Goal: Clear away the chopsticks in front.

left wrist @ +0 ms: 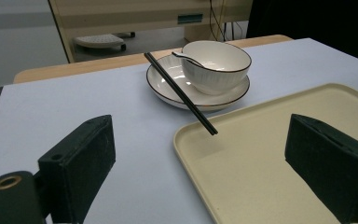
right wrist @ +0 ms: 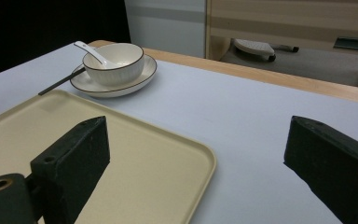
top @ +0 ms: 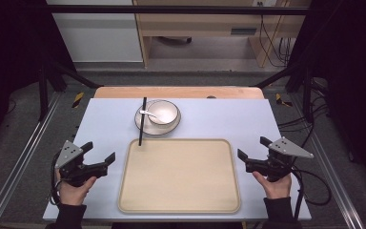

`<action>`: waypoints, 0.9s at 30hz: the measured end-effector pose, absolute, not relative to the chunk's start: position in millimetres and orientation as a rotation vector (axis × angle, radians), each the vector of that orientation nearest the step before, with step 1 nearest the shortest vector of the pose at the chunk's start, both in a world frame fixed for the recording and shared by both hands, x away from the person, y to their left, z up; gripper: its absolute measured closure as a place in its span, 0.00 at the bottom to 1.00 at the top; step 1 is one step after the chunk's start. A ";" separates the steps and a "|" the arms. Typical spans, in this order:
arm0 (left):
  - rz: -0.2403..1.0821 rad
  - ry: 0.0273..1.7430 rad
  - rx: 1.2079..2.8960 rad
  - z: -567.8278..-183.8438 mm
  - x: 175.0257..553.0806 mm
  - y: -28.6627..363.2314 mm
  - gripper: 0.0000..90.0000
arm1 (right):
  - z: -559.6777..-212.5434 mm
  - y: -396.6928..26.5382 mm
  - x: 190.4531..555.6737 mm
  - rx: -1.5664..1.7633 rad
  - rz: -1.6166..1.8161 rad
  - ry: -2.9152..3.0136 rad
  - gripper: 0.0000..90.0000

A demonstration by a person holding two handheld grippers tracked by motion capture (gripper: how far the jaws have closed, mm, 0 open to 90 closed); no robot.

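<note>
The counter (top: 105, 119) carries a tray (top: 179, 176) at its near edge. Behind it sits a plate (top: 145, 127) with bowl (top: 163, 112), spoon (top: 148, 113) and chopsticks (top: 142, 121). Left tool (top: 97, 153) and right tool (top: 253, 148) flank the tray, jaws apart, empty.

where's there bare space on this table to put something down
The tray is bare across its whole inside. The mat is free left of the plate and right of it, up to the far corners. The crowded spot is far centre: bowl with spoon on the plate, chopsticks reaching to the tray's far rim.
</note>
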State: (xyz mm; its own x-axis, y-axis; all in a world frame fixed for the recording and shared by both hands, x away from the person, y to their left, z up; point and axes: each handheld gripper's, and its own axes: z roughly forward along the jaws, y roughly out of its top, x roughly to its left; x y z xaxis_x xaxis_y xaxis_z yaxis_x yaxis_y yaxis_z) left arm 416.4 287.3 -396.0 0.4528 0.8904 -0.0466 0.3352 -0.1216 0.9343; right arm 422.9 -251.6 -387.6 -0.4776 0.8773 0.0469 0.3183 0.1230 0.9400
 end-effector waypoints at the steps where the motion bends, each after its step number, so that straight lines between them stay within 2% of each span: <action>1: 0.678 1.072 1.682 -396.2 416.7 287.0 0.09 | -387.9 -252.0 422.6 1.157 1.354 1.870 0.08; 27: 0.685 1.024 1.725 -380.1 447.4 263.7 0.09 | -385.9 -250.6 421.2 1.161 1.354 1.858 0.08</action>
